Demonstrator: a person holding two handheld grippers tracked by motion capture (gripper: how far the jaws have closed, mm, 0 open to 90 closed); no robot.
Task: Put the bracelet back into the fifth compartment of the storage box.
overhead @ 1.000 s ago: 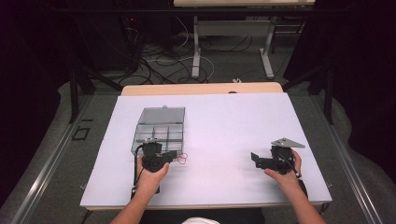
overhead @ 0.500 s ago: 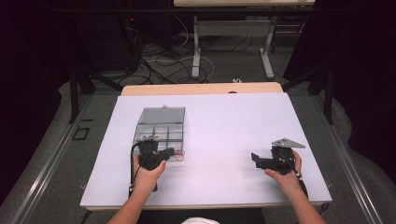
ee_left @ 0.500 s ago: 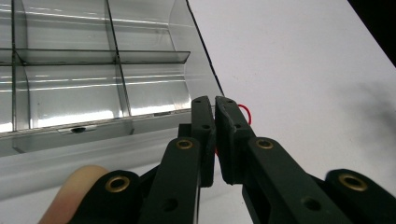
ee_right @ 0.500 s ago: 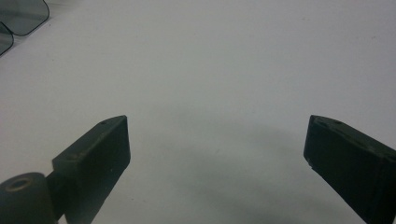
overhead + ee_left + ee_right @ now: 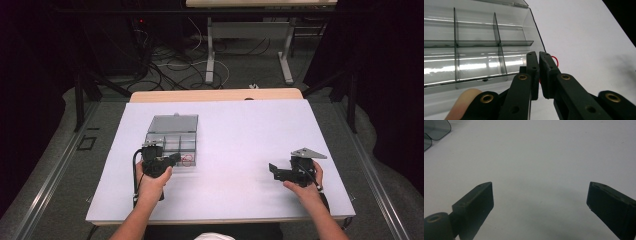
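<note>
White table surface [image 5: 240, 150], clear compartment box [image 5: 172, 137], dark cable-strewn floor [image 5: 170, 65].

This looks like a lab or a recording room set up for tests, not a home. A wide white-topped work table [image 5: 260, 130] stands on a grey floor, hemmed in by black curtains [image 5: 385, 75] and dark metal frame bars [image 5: 80, 95]. Behind it, loose black and white cables [image 5: 175, 60] sprawl over the floor beside the grey metal legs of a second desk [image 5: 210, 55], with dark equipment showing a small red light [image 5: 141, 22].
</note>
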